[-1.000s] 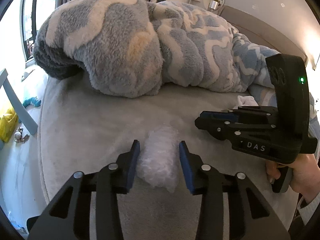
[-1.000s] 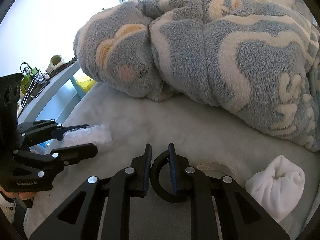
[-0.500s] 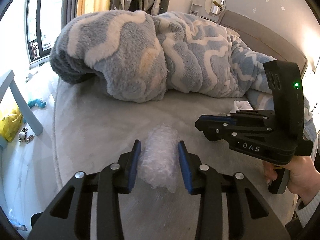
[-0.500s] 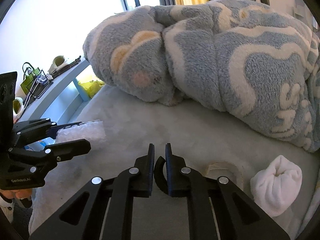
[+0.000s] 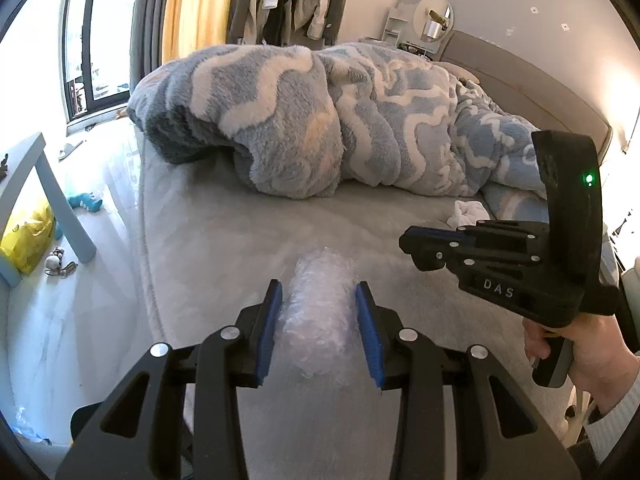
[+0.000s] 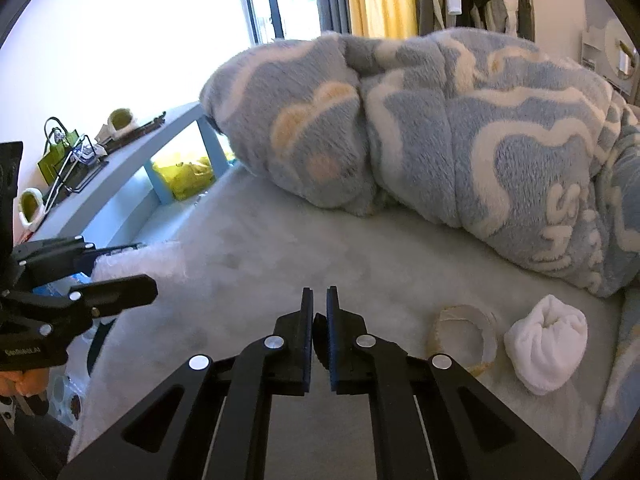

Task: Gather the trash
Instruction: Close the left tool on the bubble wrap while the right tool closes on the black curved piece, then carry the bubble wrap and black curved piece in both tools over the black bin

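Observation:
My left gripper (image 5: 319, 296) is shut on a crumpled wad of clear bubble wrap (image 5: 318, 312) and holds it above the grey bed sheet (image 5: 224, 236). It also shows in the right wrist view (image 6: 120, 280) with the bubble wrap (image 6: 140, 264) between its fingers. My right gripper (image 6: 319, 304) is shut on a black ring (image 6: 319, 340), mostly hidden between the pads; it also shows in the left wrist view (image 5: 412, 244). A clear tape roll (image 6: 464, 332) and a balled white cloth (image 6: 548, 340) lie on the bed at the right.
A bunched blue and white fleece blanket (image 5: 320, 116) covers the far half of the bed. A pale blue table (image 6: 132, 164) with small items stands left of the bed, with a yellow bag (image 6: 184, 176) under it. A blue toy (image 5: 86, 202) lies on the floor.
Both grippers have risen and drawn back from the blanket, each keeping its hold. The black ring now sits deeper between the right gripper's pads.

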Demonstrator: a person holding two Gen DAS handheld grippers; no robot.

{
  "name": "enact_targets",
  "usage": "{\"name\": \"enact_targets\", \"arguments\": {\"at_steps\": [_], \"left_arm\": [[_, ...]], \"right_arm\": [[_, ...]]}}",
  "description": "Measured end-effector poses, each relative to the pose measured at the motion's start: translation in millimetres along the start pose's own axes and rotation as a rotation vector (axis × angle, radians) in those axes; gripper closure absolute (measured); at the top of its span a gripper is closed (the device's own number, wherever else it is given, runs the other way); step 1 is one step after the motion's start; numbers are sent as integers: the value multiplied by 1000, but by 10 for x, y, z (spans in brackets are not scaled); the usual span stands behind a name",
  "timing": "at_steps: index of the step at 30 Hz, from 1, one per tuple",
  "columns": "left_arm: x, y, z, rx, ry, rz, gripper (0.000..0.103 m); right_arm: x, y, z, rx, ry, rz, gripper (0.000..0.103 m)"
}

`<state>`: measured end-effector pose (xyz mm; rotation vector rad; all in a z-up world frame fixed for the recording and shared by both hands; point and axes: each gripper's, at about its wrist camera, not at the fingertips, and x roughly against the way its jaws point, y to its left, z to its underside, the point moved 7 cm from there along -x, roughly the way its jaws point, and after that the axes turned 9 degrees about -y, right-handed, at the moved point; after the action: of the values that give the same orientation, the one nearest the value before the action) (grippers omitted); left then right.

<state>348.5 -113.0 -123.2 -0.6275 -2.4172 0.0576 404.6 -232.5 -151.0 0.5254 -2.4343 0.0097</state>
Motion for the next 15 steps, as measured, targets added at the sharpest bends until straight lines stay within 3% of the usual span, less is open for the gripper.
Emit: {"name": "enact_targets", "arguments": {"at_steps": [15], "left_arm": [[605,171,125,13,-26,-18,63]], "right_arm": [[301,563,26,7,-32,-15,97]]}}
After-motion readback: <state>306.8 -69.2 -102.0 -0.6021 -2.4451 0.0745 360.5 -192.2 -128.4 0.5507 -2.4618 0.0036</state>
